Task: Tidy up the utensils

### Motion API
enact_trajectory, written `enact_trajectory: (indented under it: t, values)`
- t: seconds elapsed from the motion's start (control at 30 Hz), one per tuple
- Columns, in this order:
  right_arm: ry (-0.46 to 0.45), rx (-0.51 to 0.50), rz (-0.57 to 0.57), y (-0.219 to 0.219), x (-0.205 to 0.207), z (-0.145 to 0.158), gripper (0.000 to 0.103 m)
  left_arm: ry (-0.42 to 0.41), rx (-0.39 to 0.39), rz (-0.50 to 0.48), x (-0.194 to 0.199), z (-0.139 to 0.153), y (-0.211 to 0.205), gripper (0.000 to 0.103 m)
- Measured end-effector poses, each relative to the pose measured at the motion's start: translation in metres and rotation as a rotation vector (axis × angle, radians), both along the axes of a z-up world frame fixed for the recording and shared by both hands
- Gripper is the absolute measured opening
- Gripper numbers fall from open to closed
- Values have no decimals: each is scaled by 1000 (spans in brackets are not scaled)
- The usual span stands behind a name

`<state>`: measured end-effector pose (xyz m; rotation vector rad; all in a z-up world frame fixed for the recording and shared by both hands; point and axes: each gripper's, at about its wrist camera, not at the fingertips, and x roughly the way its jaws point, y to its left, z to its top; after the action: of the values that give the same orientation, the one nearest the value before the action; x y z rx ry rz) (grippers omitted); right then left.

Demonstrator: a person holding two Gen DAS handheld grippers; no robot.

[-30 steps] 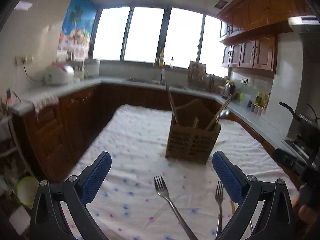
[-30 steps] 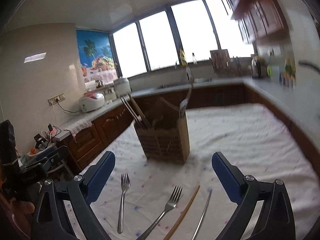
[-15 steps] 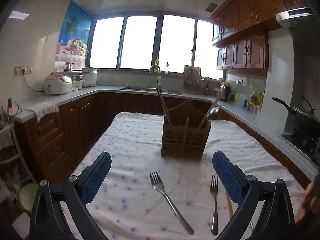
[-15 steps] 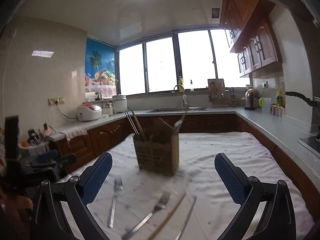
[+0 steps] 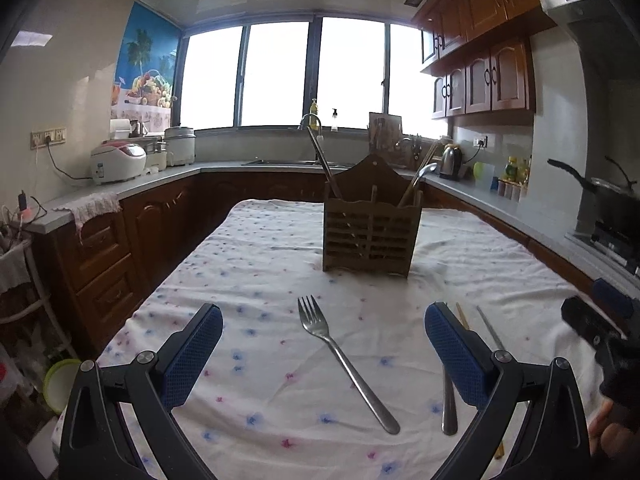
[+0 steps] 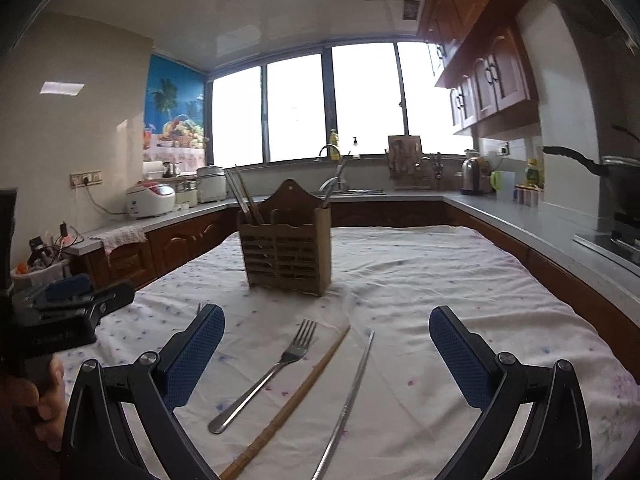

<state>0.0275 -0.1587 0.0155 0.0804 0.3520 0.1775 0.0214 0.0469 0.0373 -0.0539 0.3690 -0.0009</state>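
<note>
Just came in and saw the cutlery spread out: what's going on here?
A person holds a gripper in each hand over a clothed table. Both the left gripper and the right gripper are open and empty. Two forks, a wooden chopstick and a metal chopstick lie loose. The holder already has a few utensils in it.

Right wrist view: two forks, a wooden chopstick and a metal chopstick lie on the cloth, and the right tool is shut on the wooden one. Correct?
Not quite. In the right wrist view the right tool is open and holds nothing; the wooden chopstick lies free on the cloth beside the fork and metal chopstick.
</note>
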Motion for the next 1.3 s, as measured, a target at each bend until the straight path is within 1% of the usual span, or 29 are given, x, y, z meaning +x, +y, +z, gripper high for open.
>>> enact_trajectory:
  t: [0.13,0.53,0.9,1.3]
  values:
    - [25,24,-16,-7,2,-4,103,8,3,-11,-3,-5,-3,102]
    - [70,30,-26,-13,7,-10,103,-3,9,-14,-6,-7,-3,102]
    - [71,32,-25,-14,7,-10,103,8,1,-10,-6,-7,-3,102]
    - [65,38,-21,-13,7,-9,103,8,11,-11,-4,-7,-4,102]
